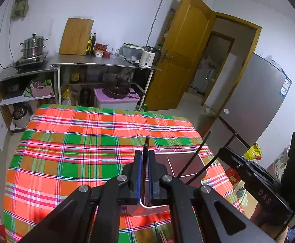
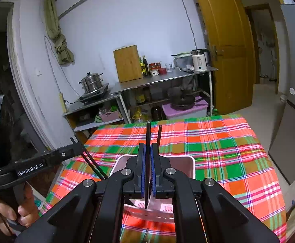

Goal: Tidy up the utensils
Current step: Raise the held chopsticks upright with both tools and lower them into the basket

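hand-held grippers (image 1: 144, 162) (image 2: 148, 160) clamping chopsticks (image 1: 146, 147), over holder (image 2: 185, 165)

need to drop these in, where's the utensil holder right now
The pink utensil holder sits on the plaid tablecloth directly below both grippers, near the table's front edge.

You hold two pairs of dark chopsticks — one pair (image 1: 146, 162) stands nearly upright between blue pads, tips well above the plaid cloth. The second pair (image 2: 148, 154) is likewise upright, its lower ends dipping into the pale pink utensil holder (image 2: 190, 162), which sits on the cloth. The holder's near wall carries slotted vents — its contents cannot be made out. More utensils (image 1: 160, 235), possibly wooden, lie flat just before the holder.
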`<move>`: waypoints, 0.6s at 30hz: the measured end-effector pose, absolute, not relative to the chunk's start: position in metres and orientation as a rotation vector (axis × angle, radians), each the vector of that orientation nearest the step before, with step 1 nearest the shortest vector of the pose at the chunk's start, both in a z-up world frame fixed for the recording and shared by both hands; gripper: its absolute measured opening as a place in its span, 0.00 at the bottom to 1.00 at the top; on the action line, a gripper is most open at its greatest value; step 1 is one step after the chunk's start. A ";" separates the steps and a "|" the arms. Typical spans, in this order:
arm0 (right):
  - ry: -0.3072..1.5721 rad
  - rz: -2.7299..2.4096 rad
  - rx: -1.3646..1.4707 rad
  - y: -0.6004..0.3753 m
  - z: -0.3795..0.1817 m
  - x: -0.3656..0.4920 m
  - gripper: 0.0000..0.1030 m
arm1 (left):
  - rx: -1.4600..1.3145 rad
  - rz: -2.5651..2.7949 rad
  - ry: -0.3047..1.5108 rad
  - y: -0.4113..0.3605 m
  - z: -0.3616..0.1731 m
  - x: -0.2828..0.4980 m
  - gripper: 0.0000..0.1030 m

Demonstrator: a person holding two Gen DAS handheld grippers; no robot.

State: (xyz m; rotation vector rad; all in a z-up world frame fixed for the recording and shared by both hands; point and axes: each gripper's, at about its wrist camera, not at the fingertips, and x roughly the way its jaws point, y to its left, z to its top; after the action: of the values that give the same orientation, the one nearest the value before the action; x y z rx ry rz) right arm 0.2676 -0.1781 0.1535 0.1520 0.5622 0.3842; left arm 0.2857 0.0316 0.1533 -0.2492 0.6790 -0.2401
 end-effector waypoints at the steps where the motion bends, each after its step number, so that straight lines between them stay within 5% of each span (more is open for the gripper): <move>1: 0.574 0.383 0.153 -0.178 0.152 0.269 0.04 | -0.243 -0.239 0.679 0.031 0.154 0.285 0.04; 18: 0.541 0.398 0.163 -0.203 0.165 0.224 0.10 | -0.216 -0.226 0.579 0.039 0.173 0.213 0.10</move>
State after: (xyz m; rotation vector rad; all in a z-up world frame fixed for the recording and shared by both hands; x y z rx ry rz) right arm 0.2239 -0.2027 0.1646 0.1627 0.5413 0.3979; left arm 0.2130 0.0391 0.1727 -0.2161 0.5787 -0.2263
